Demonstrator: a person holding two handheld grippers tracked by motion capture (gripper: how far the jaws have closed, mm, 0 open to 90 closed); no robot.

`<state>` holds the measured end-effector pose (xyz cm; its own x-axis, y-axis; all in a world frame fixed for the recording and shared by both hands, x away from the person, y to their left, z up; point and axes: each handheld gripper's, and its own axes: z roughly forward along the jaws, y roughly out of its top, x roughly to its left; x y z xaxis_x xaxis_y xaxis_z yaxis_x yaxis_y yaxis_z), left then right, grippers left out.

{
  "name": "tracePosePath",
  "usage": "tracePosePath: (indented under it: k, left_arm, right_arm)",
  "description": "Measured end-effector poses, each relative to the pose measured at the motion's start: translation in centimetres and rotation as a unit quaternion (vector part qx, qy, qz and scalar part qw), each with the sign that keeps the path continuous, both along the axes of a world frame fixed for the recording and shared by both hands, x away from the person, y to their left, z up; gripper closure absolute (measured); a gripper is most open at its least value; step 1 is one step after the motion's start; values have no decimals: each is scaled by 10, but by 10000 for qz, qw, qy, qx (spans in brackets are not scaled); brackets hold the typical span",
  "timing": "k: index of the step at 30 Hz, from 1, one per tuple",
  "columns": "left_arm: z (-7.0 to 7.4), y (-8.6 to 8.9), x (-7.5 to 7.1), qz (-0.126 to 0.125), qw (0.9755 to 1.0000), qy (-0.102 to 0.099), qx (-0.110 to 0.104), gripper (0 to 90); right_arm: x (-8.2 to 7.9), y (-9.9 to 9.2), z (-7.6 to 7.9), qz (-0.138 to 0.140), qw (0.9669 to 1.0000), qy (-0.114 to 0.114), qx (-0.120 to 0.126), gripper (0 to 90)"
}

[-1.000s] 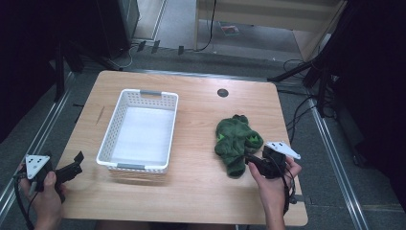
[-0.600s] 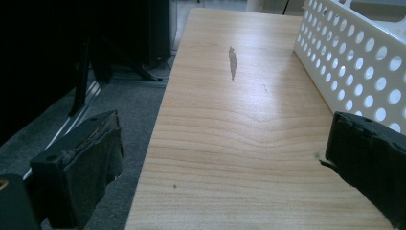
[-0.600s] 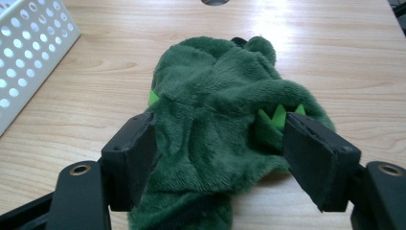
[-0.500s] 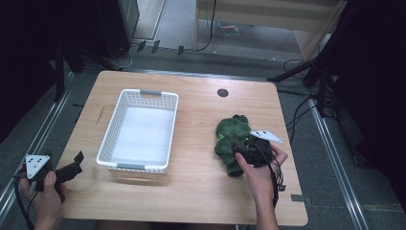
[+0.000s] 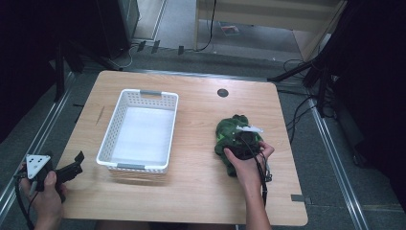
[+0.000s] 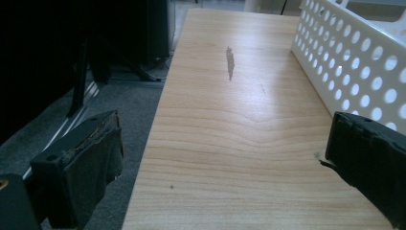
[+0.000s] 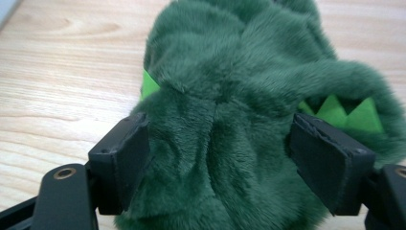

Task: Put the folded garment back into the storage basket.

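High view, right gripper [image 5: 238, 139]: lay on the green plush toy [image 5: 226, 135], right of frame centre on the table [image 5: 201, 191].
High view, left gripper [image 5: 76, 162]: lower left, jaws apart, just off the white basket [image 5: 140, 132].
Left gripper view: jaws wide over bare wood, holding nothing.
Right gripper view: jaws had just been opening, straddling the plush, both pads against its fur.

Desk [image 5: 191, 191]: light wood-grain top, round dark cable hole [image 5: 222, 92] near far edge | left half: white perforated plastic basket [image 5: 109, 133], grey handles, resting flat | right half: green plush toy [image 5: 229, 132], well apart from basket
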<state>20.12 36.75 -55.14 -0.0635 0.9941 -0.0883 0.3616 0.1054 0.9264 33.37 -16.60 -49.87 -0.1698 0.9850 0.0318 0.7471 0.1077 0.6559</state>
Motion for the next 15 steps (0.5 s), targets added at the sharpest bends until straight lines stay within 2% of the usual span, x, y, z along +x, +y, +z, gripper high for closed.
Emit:
tracePosePath:
  k: [3, 10, 15]
  left_arm:
    - [0, 0, 0, 31, 10000, 4, 8, 65]
    - [0, 2, 0, 4, 9999, -2, -106, 71]
    - [0, 1, -1, 18, 10000, -24, -80, 70]
  right_arm:
    - [4, 1, -7, -39, 10000, 77, -38, 209]
    - [11, -2, -19, -148, 9995, 282, -15, 175]
    - [12, -5, -26, -148, 9990, 396, 135, 164]
